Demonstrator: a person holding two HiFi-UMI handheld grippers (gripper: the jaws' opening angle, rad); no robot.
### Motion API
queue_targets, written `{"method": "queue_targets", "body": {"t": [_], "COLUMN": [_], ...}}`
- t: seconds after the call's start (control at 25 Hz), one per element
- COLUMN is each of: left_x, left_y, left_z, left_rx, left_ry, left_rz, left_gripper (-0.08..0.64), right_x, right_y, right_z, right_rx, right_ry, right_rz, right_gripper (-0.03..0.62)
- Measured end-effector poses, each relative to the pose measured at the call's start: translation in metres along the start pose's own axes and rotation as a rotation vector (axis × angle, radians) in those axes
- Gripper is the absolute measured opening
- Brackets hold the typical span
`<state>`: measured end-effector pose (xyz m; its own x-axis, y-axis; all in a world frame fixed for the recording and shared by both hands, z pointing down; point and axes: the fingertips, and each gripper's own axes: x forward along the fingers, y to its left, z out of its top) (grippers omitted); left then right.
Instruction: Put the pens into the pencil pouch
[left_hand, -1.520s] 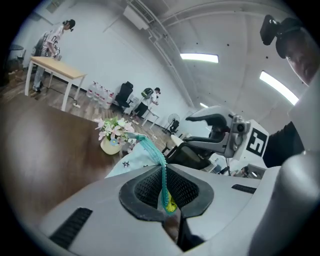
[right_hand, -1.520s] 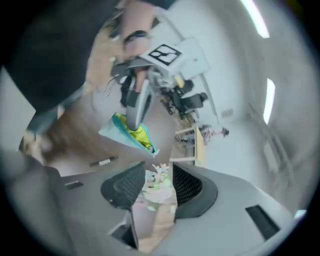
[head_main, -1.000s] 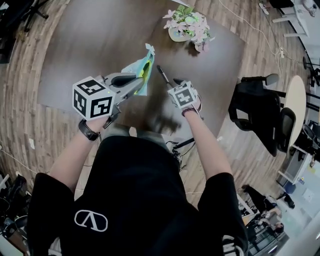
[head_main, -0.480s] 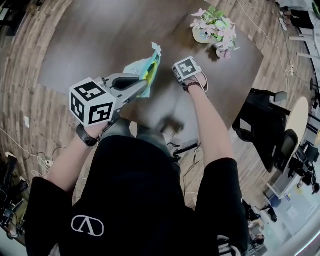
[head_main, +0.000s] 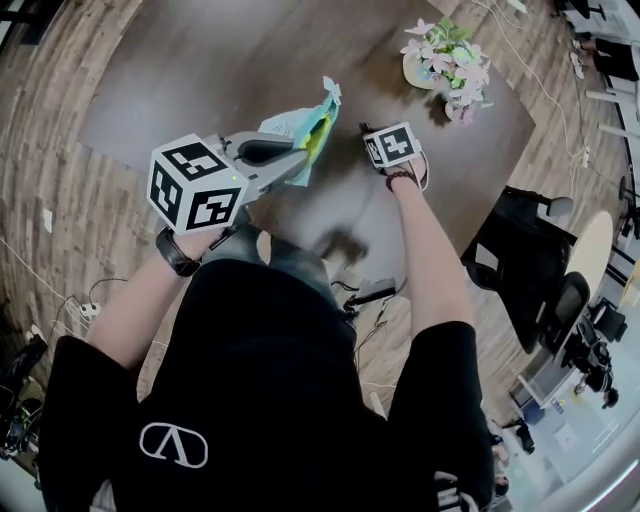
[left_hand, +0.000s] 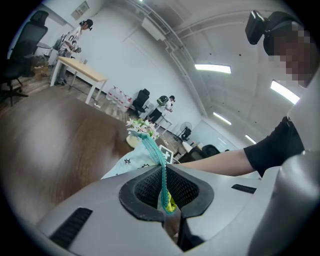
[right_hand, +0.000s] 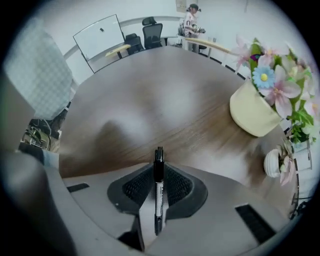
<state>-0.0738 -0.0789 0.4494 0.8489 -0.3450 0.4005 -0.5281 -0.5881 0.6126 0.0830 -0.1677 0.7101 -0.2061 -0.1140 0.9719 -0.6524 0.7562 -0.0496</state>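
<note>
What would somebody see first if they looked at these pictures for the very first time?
Probably the left gripper, jaws shut on the zipper edge of a light-blue pencil pouch held up over the table. Beside it the right gripper points down, its jaws having just been closing on a black pen. A pot of pink flowers stands at the table's far right.

Dark brown table, centre, standing on a wood-plank floor. On the table's far right corner: a cream pot of pink flowers. Right of the table: a black office chair and a pale round table. Beyond the table: white walls, a whiteboard, a light-wood desk. Above: ceiling strip lights.
</note>
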Motion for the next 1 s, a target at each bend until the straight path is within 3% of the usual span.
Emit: {"method": "queue_targets", "body": {"t": [0.2, 0.36, 0.52, 0.76, 0.88, 1.0], "left_x": [-0.002, 0.002, 0.013, 0.024, 0.03, 0.039], "left_y": [-0.002, -0.009, -0.02, -0.042, -0.053, -0.064], "left_z": [0.002, 0.004, 0.013, 0.03, 0.038, 0.044], "left_rx": [0.004, 0.017, 0.042, 0.072, 0.087, 0.098], "left_ry": [0.014, 0.025, 0.034, 0.034, 0.033, 0.04], "left_rz": [-0.017, -0.032, -0.051, -0.093, -0.11, -0.127], "left_gripper": [0.02, 0.02, 0.02, 0.02, 0.02, 0.02], "right_x": [-0.051, -0.117, -0.216, -0.392, -0.44, -0.459], "right_y": [-0.003, -0.005, -0.005, 0.027, 0.041, 0.052], "right_z": [0.018, 0.035, 0.049, 0.068, 0.069, 0.07], "right_rx": [0.061, 0.216, 0.331, 0.351, 0.353, 0.345], "right_ry": [-0.278, -0.594, -0.935, -1.441, -1.581, -1.657], "right_rz": [-0.035, -0.005, 0.023, 0.112, 0.152, 0.199], "right_gripper": [0.06, 0.06, 0.06, 0.06, 0.06, 0.06]}}
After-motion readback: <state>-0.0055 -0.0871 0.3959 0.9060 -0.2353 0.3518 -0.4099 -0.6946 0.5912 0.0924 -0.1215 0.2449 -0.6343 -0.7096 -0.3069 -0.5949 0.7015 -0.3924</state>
